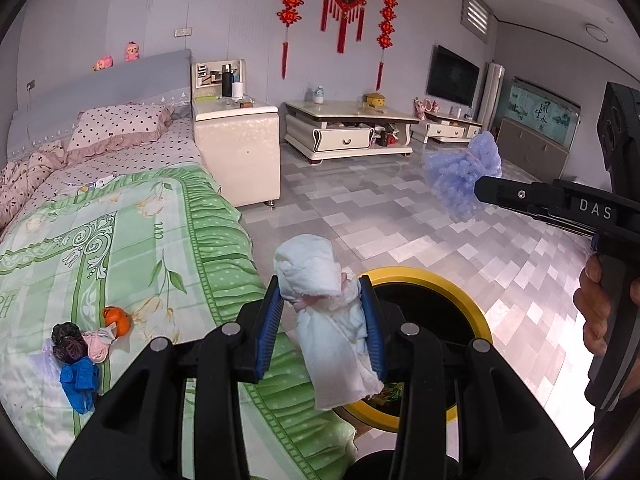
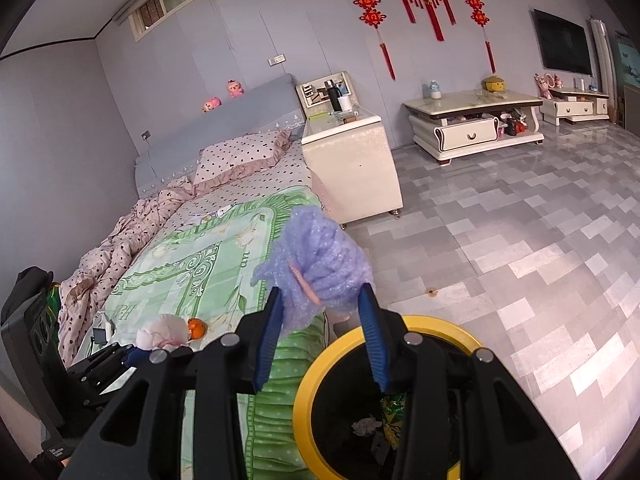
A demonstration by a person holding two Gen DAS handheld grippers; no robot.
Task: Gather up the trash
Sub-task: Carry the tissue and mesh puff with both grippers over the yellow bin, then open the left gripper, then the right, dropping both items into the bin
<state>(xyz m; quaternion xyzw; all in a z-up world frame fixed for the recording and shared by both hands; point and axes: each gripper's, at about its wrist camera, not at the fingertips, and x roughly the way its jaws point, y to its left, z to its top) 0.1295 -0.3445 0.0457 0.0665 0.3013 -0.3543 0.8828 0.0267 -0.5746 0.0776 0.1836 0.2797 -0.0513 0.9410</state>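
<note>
**Yellow rim, two loads on the way**

Yellow-rimmed bin (image 2: 316,364) stands on the floor against the bed (image 1: 120,240), with scraps already lying inside — so part of the job looks done. The left gripper (image 1: 324,312) is clamped on a white tissue wad (image 1: 316,280) just short of the rim; the right gripper (image 2: 322,320) pinches a purple foam net (image 2: 320,256) near the bin's far edge. Neither is dropped yet. Left on the green quilt: four pieces — an orange peel (image 1: 116,320), a dark net (image 1: 68,340), a pink scrap (image 1: 98,344), a blue glove (image 1: 78,380).
</note>
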